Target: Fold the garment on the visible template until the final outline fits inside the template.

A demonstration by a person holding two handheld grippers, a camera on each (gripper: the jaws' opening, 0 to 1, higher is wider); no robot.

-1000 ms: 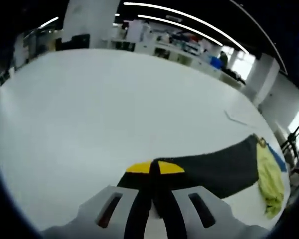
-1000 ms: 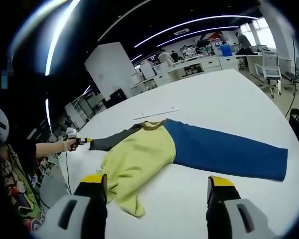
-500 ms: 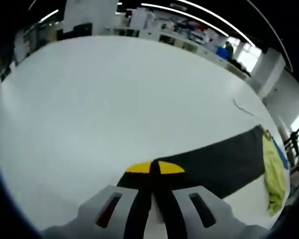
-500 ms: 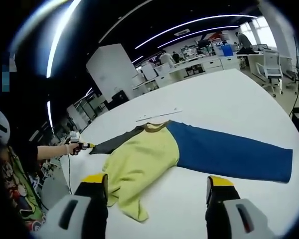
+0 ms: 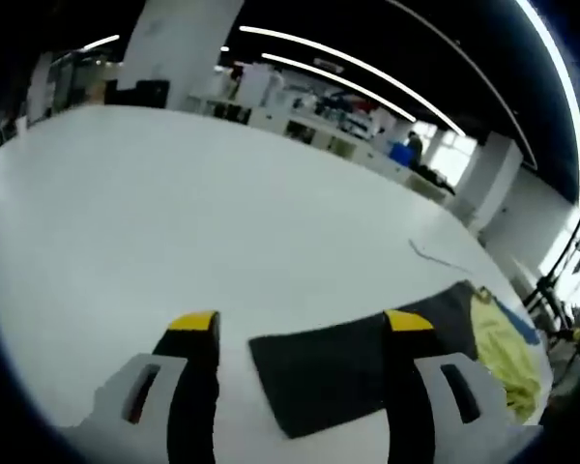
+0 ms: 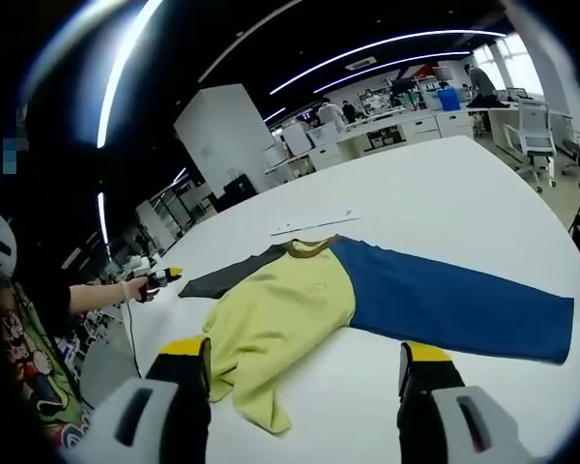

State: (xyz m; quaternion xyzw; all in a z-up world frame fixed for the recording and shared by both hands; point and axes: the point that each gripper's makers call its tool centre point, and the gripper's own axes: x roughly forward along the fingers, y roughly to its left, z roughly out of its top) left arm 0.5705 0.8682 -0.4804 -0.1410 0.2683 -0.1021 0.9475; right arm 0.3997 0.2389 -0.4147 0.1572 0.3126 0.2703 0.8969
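Note:
The garment lies spread flat on the white table [image 6: 445, 193]: a yellow body [image 6: 280, 314], a blue sleeve [image 6: 445, 300], a dark grey sleeve [image 6: 227, 275] and a brown collar [image 6: 309, 248]. In the left gripper view my left gripper [image 5: 301, 324] stands open, and the dark grey sleeve's cuff end [image 5: 329, 372] rests on the table between and just beyond the jaws, untouched. The yellow body [image 5: 507, 353] shows at the far right. My right gripper [image 6: 304, 350] is open and holds nothing, hovering short of the yellow hem. A hand [image 6: 133, 288] holds the left gripper [image 6: 167, 275] at the dark sleeve's end.
A thin pale line [image 6: 314, 223] runs on the table behind the collar, seen as a thin line [image 5: 435, 256] in the left gripper view too. Desks and office chairs [image 6: 532, 130] stand beyond the table's far edge. A person's body [image 6: 24, 338] is at the left.
My left gripper has opened and let go of the dark grey sleeve's cuff, which now lies flat on the table. The right gripper stays open and has barely moved.

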